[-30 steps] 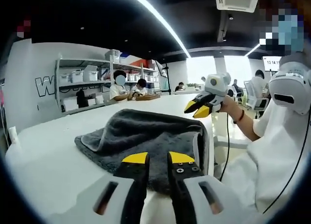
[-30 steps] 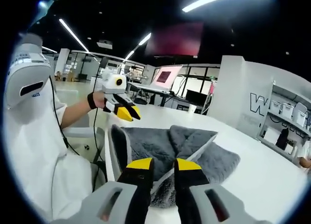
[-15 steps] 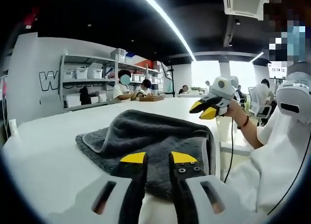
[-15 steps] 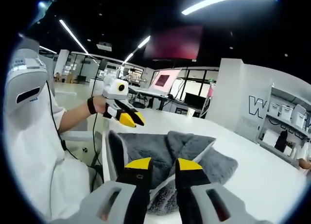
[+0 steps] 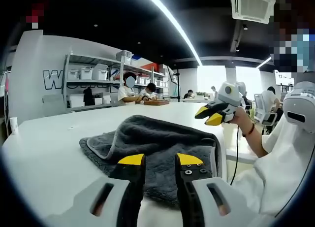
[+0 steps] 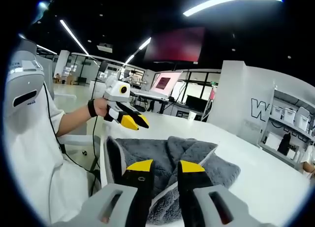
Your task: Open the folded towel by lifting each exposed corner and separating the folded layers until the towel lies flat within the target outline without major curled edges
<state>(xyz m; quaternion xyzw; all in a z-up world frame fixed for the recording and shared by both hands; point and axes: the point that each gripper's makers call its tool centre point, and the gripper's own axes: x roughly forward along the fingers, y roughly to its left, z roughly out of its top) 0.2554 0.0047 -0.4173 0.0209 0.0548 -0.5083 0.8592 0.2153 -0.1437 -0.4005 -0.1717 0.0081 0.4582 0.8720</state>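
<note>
A dark grey folded towel (image 5: 157,138) with a paler hem lies bunched on the white table (image 5: 44,148); its near edge hangs over the table's side (image 6: 113,158). My left gripper (image 5: 161,161) hovers just above the towel's near part, open, with nothing between its yellow tips. The right gripper (image 6: 161,167) floats over the towel (image 6: 192,155) from the opposite side, also open and holding nothing. Each one is seen from the other's camera, held in a hand above the towel's edge: the right gripper (image 5: 212,113) and the left gripper (image 6: 130,119).
The person holding the grippers, in white clothing (image 5: 290,153), stands at the table's edge. Shelves with white bins (image 5: 93,74) line the back wall, with people seated at a far table (image 5: 130,91). A screen (image 6: 165,81) and desks stand beyond.
Both cameras have sunk slightly toward the table, and each gripper has drifted a little in the other's view. The towel lies as before, and neither gripper has taken hold of it.
</note>
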